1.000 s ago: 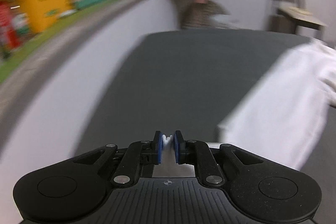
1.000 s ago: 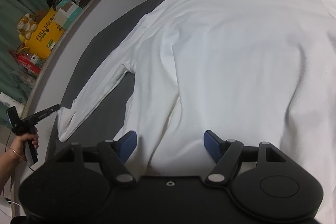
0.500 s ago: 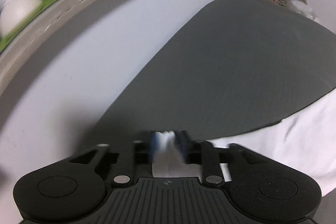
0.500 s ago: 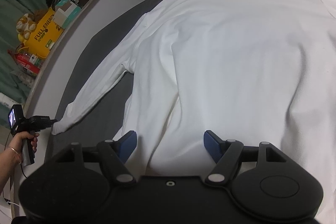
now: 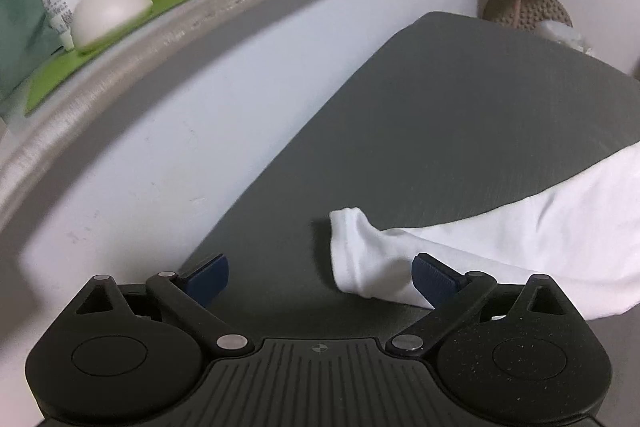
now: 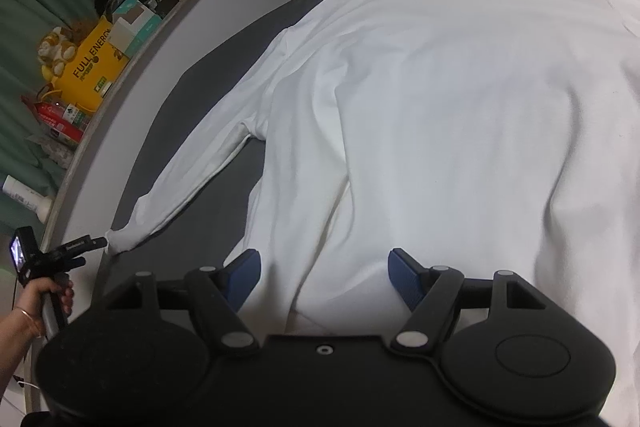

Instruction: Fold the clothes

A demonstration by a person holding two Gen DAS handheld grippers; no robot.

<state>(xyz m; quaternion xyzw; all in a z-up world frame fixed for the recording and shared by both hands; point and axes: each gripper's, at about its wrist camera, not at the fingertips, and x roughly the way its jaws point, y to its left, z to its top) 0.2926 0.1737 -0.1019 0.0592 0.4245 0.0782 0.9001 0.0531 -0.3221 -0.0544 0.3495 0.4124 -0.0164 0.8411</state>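
White long-sleeved shirt [image 6: 432,99] lies spread flat on the dark grey surface [image 5: 460,115], collar at the far end, one sleeve [image 6: 200,171] stretched out toward the near edge. Beside that edge runs a ledge crowded with a yellow box [image 6: 94,67] and bottles. The right tool [image 6: 324,273] hovers over the shirt's hem, jaws spread, gripping nothing. The left tool [image 5: 320,277] has just been opening; its jaws stand wide, the sleeve cuff [image 5: 352,247] lying loose between them.
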